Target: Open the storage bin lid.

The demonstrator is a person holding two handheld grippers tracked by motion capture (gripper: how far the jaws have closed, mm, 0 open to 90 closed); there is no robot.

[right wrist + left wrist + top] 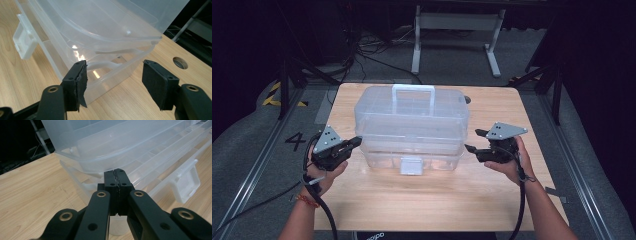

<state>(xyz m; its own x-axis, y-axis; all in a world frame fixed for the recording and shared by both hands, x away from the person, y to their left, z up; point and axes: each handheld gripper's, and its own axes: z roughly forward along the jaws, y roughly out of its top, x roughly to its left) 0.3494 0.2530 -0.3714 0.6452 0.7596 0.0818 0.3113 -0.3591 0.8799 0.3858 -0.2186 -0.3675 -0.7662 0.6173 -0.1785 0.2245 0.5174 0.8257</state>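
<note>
Clear box (412,125) mid-surface (362,210). Left tongs (117,173) closed, empty, tips at box's left end, contact unclear. Right tongs (113,80) open by right end, apart. Contents hard to read through plastic.

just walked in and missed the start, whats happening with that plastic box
A person at a wooden table works on a clear plastic storage box with a hand-held gripper in each hand. The left hand-held gripper is shut, with its tips up against the box's left end, under the lid's edge. The right hand-held gripper is open beside the box's right end, with nothing between its jaws. The box's white front latch hangs at the front, and its carry handle stands upright on top.
</note>
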